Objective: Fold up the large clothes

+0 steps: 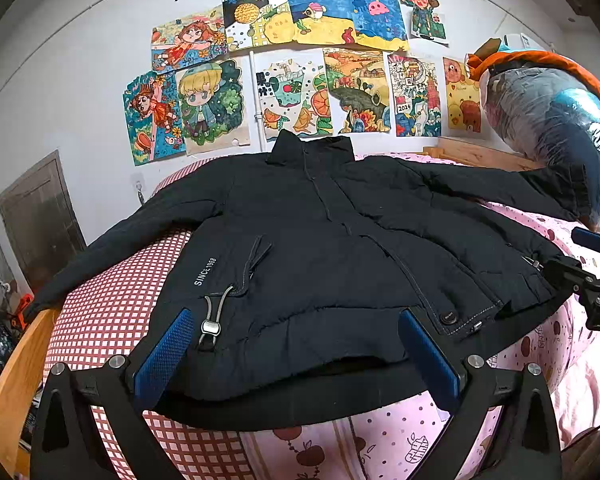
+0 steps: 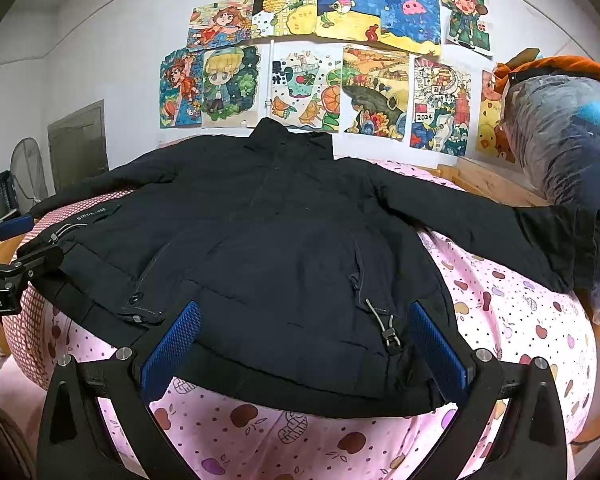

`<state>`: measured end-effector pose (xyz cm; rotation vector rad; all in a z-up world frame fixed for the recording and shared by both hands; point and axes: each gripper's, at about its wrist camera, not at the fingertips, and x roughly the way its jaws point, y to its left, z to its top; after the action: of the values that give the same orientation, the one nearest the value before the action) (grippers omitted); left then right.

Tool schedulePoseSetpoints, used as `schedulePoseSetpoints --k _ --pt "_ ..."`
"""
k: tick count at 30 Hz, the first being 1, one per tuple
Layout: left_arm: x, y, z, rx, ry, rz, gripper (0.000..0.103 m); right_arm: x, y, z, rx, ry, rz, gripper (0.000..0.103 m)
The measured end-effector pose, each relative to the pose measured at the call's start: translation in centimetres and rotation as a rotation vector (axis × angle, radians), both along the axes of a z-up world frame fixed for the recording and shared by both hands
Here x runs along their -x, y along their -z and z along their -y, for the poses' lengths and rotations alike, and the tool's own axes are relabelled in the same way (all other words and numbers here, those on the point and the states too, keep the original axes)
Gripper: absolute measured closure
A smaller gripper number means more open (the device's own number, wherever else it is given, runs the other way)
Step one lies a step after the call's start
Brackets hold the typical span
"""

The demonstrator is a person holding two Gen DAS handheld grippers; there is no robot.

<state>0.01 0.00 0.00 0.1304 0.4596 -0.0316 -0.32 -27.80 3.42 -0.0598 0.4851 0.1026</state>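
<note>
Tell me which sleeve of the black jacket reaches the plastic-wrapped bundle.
The sleeve stretched over the pink fruit-print sheet; its cuff meets the plastic-wrapped bundle. The other sleeve lies over red checked bedding.

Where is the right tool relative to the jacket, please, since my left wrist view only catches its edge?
Observer: The right tool is open. The hem of the black jacket lies between its blue pads, unclamped.
Operator: Thank you. Is anything lying in that gap besides fabric?
Observer: Yes, a drawstring toggle sits on the hem, just inside the right-hand pad.
</note>
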Motion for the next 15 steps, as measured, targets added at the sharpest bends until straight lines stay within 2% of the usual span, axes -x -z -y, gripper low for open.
schedulePoseSetpoints --k 15 --pt "-0.02 -0.12 -0.30 0.001 -0.004 -0.001 0.000 -0.08 0.16 -0.14 -0.003 -0.003 -0.004 0.001"
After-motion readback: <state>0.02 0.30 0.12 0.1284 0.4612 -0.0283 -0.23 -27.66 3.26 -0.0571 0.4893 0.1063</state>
